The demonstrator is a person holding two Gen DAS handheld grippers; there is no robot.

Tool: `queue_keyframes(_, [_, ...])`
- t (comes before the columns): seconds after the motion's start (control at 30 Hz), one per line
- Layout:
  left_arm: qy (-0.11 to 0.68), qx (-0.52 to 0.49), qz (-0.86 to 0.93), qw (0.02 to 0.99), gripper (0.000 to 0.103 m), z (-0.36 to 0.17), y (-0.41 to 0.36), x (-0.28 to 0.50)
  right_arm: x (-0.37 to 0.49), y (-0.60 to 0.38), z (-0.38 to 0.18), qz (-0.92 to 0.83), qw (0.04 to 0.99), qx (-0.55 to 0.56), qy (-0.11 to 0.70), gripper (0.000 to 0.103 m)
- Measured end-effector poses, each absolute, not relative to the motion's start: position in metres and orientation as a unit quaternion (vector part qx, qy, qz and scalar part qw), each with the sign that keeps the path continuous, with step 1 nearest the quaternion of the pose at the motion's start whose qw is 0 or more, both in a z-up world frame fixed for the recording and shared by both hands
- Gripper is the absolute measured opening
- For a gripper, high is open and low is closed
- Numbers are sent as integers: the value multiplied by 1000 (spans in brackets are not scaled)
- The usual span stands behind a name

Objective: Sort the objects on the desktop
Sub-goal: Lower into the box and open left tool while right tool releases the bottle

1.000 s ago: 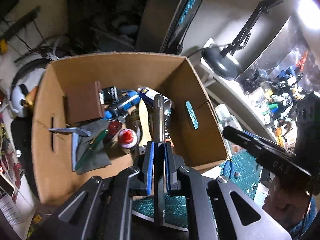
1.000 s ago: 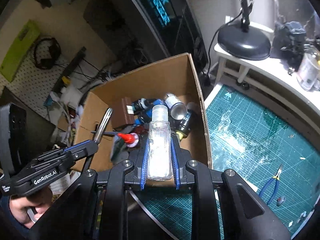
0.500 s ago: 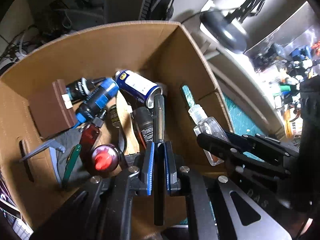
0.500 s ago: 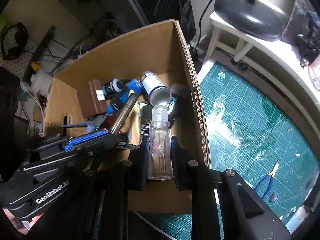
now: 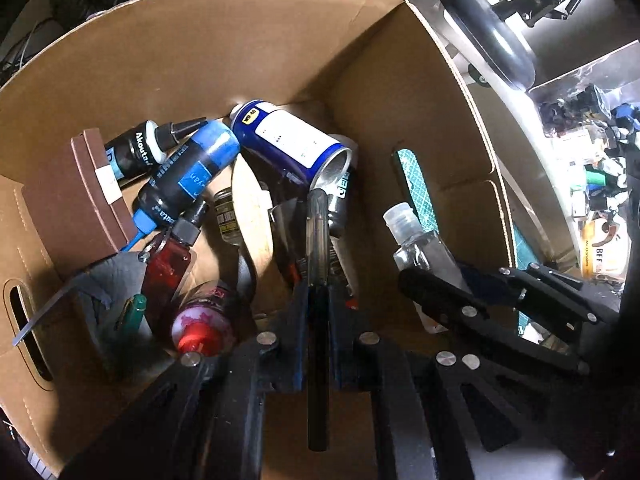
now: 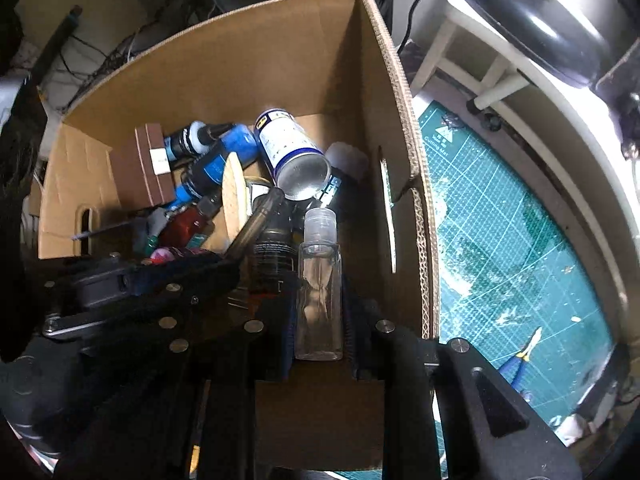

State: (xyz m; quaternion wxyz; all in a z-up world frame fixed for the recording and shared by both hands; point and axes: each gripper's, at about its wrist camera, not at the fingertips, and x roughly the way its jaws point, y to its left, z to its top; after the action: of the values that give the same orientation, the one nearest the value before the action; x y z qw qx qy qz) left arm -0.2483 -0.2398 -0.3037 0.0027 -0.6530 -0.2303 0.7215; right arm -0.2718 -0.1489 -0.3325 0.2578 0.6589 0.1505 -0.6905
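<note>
Both grippers are lowered inside an open cardboard box point(image 5: 280, 52). My left gripper point(image 5: 318, 292) is shut on a slim dark metal tool point(image 5: 318, 232) whose rounded tip points at a blue-and-white WD-40 can point(image 5: 288, 140). My right gripper point(image 6: 320, 304) is shut on a clear plastic bottle with a flip cap point(image 6: 320, 272), held upright near the box's right wall point(image 6: 400, 128). The bottle also shows in the left wrist view point(image 5: 416, 240), and the tool in the right wrist view point(image 6: 260, 216).
The box holds blue glue bottles point(image 5: 192, 176), a brown block point(image 5: 76, 196), a red bottle point(image 5: 168, 272), a red-capped can point(image 5: 202, 326) and a grey cloth point(image 5: 116, 280). Right of the box lie a green cutting mat point(image 6: 520, 216) with blue pliers point(image 6: 520, 356) and a black lamp base point(image 6: 532, 20).
Both grippers have moved forward and down into the box, each still holding its object. The box contents now look closer.
</note>
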Motion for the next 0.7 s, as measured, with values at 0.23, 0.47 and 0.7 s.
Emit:
queue_keyframes(0.23, [-219,-654,724,-1,10,-302,-236,-240,-271,-151,-333,-686,256,661,162,19])
queue_keyframes(0.47, [-199,-648,736,-8,10,-294,-233,-233,-267,-146,-329,-691,254,658,157,20])
queue_keyframes(0.7, [-165,-645,746,-13,21,-283,-226,-229,-261,-135,-316,-706,251,646,144,23])
